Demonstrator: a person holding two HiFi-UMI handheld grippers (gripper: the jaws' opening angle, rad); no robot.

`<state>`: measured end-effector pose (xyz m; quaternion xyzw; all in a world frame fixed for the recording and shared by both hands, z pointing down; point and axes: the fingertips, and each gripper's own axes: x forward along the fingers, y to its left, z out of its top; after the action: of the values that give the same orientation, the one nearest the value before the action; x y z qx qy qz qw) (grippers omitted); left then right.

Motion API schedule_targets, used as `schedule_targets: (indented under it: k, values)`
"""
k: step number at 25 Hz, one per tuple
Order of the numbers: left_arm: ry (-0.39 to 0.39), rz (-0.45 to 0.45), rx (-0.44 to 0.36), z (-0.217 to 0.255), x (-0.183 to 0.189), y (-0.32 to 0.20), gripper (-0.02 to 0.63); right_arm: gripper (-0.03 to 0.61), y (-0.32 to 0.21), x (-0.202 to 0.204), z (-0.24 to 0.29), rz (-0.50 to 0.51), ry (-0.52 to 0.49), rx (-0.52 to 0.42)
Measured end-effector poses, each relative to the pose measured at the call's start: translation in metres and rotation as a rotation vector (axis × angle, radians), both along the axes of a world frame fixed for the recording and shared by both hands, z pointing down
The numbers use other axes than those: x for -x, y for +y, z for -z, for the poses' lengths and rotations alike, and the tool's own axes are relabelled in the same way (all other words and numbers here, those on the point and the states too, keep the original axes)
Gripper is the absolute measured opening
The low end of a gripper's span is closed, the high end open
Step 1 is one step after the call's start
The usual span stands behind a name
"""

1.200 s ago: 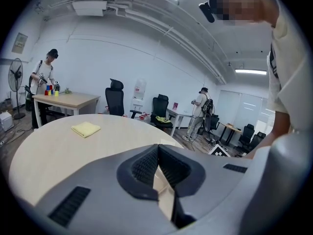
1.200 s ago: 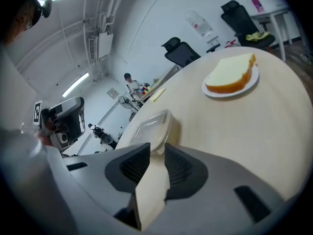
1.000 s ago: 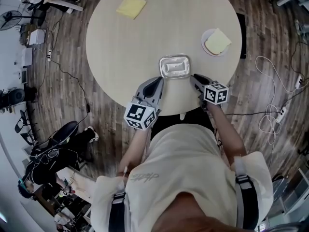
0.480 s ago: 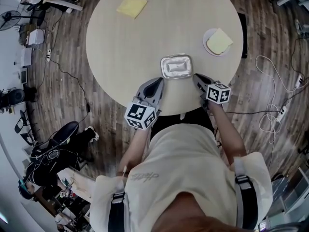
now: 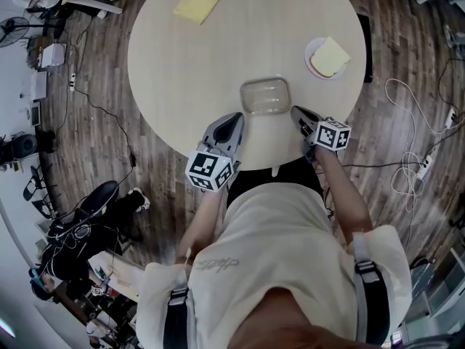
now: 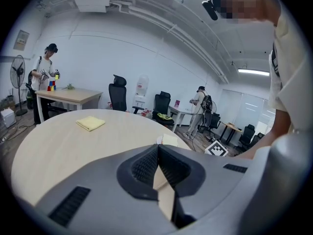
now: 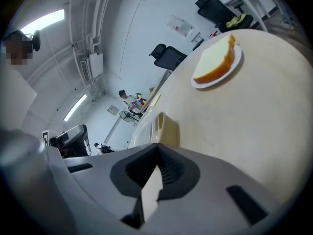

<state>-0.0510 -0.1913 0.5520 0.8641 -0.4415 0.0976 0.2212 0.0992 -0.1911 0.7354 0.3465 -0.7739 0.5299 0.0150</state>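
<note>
A clear plastic container [image 5: 265, 96] sits on the round wooden table [image 5: 218, 57] near its front edge. My left gripper [image 5: 234, 121] is shut and empty, just left of the container at the table's rim. To the container's right my right gripper [image 5: 297, 113] is also shut, holding nothing. In the right gripper view the container [image 7: 150, 125] lies just past the jaws of the right gripper [image 7: 157, 149]. A slice of bread on a white plate [image 5: 328, 57] lies at the right. In the left gripper view the left gripper [image 6: 157, 149] points across the table.
A yellow cloth [image 5: 196, 6] lies at the table's far left, also seen as the cloth [image 6: 90, 123] in the left gripper view. Office chairs [image 6: 115, 96], desks and other people [image 6: 45, 77] stand around. Cables [image 5: 414, 166] run over the wooden floor.
The right gripper has drifted a little to the right, away from the container. The left gripper has barely moved. Both stay shut.
</note>
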Motion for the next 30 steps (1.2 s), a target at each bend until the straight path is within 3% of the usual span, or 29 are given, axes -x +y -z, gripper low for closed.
schedule_targets:
  k: [5, 9, 16, 30]
  values:
    - [-0.003, 0.017, -0.002, 0.0, 0.006, 0.002, 0.018, 0.008, 0.005, 0.007, 0.007, 0.032, -0.04, -0.007]
    - [0.006, 0.014, -0.005, 0.003, 0.006, 0.002, 0.018, 0.006, 0.006, 0.01, 0.036, 0.07, -0.031, -0.081]
    - [0.011, 0.021, -0.023, 0.012, 0.013, 0.006, 0.018, 0.006, 0.015, 0.019, 0.095, 0.169, 0.044, -0.22]
    - [0.038, 0.007, -0.152, 0.049, 0.023, -0.01, 0.018, 0.006, -0.011, -0.007, 0.191, 0.129, 0.32, -0.54]
